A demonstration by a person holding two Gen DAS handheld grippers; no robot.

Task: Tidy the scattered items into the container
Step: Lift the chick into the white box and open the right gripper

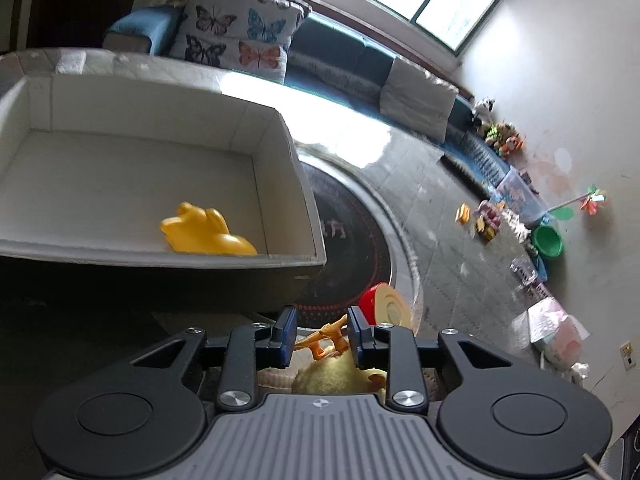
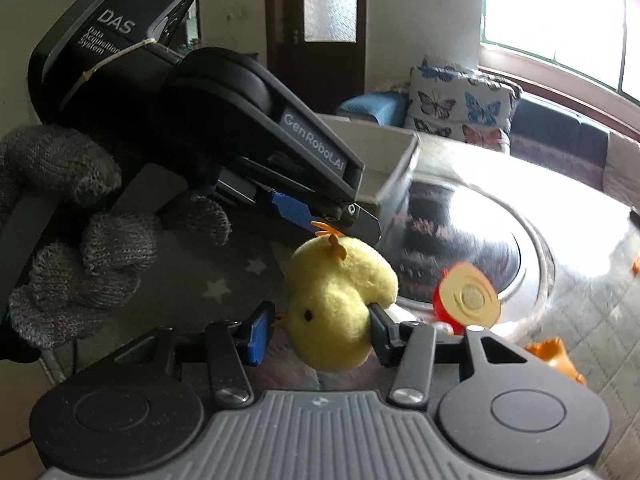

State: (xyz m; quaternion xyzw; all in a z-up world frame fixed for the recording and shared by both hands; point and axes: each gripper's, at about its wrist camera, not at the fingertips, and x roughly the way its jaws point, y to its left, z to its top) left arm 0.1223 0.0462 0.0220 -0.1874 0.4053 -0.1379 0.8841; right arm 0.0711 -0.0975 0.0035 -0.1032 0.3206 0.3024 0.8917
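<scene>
The plush chick (image 2: 336, 304) hangs above the table (image 2: 532, 200), held between both tools. It is upside down: its orange feet (image 1: 326, 338) point up toward the left gripper (image 1: 322, 336), its beak (image 2: 281, 317) points left, and its long axis runs roughly from upper right to lower left in the right wrist view. The right gripper (image 2: 320, 330) pinches the soft yellow body from both sides, the right finger (image 2: 382, 334) sinking into the fuzz. The left gripper's jaws stand close on either side of the feet, though I cannot tell whether they actually clamp them.

The box (image 1: 298, 168), pale cardboard with straight walls, sits just beyond the left gripper on the table; a glossy yellow plastic duck (image 1: 204, 234) lies inside near its front wall. A red and yellow disc-shaped toy (image 1: 384, 306) stands on the table right of the box, near the chick. An orange toy (image 2: 554, 358) lies right of the right gripper. A knitted grey glove (image 2: 68, 236) grasps the left tool. The table is round, dark and shiny.
</scene>
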